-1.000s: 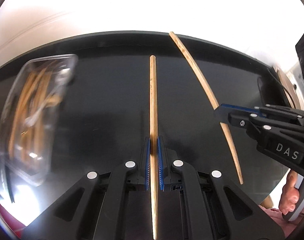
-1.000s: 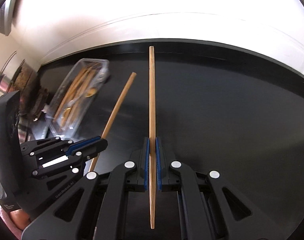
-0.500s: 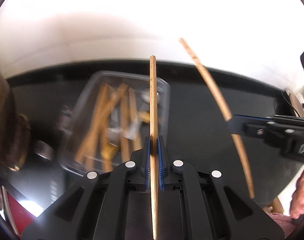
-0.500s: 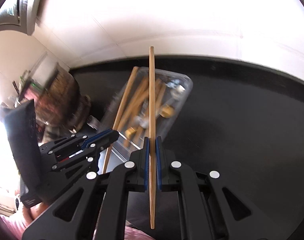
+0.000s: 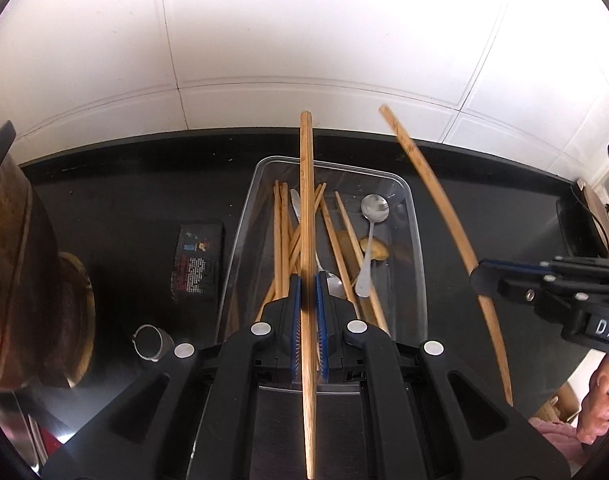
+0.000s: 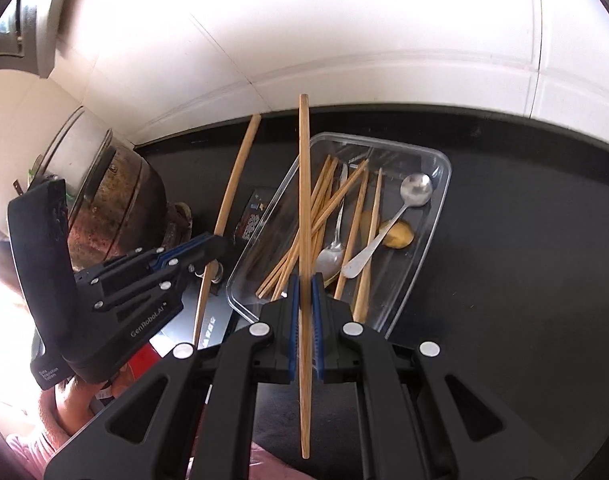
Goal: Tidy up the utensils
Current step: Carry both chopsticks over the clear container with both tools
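- Left gripper (image 5: 308, 292) fingers clamp one chopstick (image 5: 307, 240), poised over the clear tray (image 5: 418, 248) at 12 o'clock.
- Right gripper (image 6: 305, 294) likewise pinches its chopstick (image 6: 304, 208).
- Risk: a careless release could bounce a stick off the rim (narrow tray) onto the surface (image 6: 524, 220).

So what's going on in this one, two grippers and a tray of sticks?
A person is sorting utensils with two handheld grippers. The left gripper is shut on one wooden chopstick, and the right gripper is shut on another chopstick. Both are held over a clear plastic tray on the black counter. The tray already holds several chopsticks and spoons, including a metal spoon. Neither held chopstick has been released yet.
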